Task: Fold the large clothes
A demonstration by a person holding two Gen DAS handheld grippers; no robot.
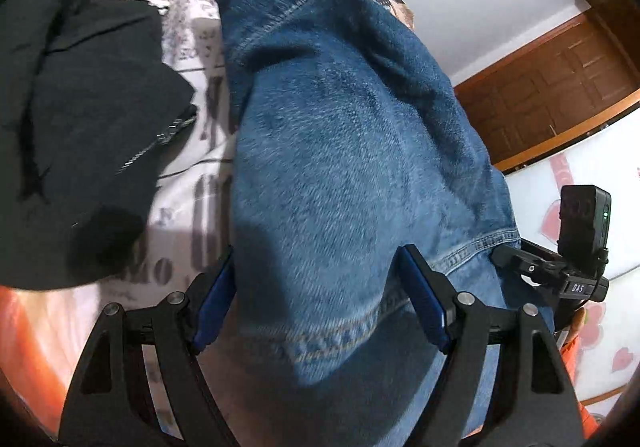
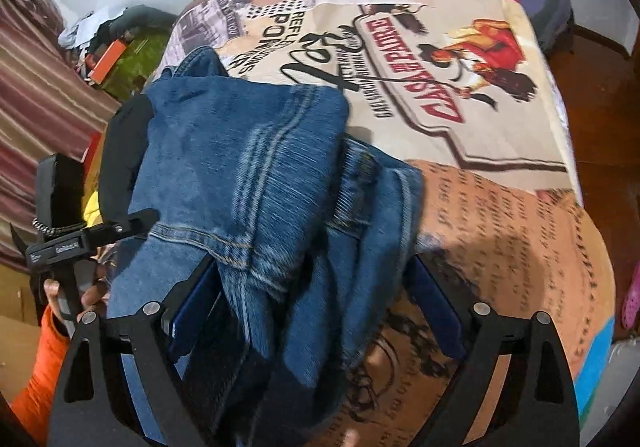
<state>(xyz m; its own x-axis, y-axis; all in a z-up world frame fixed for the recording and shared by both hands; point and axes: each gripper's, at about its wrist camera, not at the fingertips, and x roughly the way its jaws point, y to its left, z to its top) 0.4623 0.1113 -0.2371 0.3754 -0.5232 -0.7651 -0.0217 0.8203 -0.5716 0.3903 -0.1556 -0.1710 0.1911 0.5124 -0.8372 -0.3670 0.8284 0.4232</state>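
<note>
A pair of blue jeans (image 1: 344, 135) hangs bunched over a bed with a newspaper-print cover (image 1: 200, 59). My left gripper (image 1: 316, 287) is open, with a thick fold of the jeans lying between its blue pads (image 1: 424, 299). The jeans also show in the right wrist view (image 2: 248, 175), draped over the bed cover (image 2: 460, 95). My right gripper (image 2: 316, 307) is open, and the hem of the jeans sits between its fingers (image 2: 436, 303). The other gripper appears at the right of the left wrist view (image 1: 560, 267) and at the left of the right wrist view (image 2: 72, 239).
A black garment with a strap (image 1: 80, 107) lies on the bed to the left of the jeans. A wooden door (image 1: 560, 87) stands behind. Striped fabric (image 2: 40, 87) and clutter (image 2: 116, 47) lie left of the bed. A wooden floor (image 2: 592, 87) lies beyond the bed.
</note>
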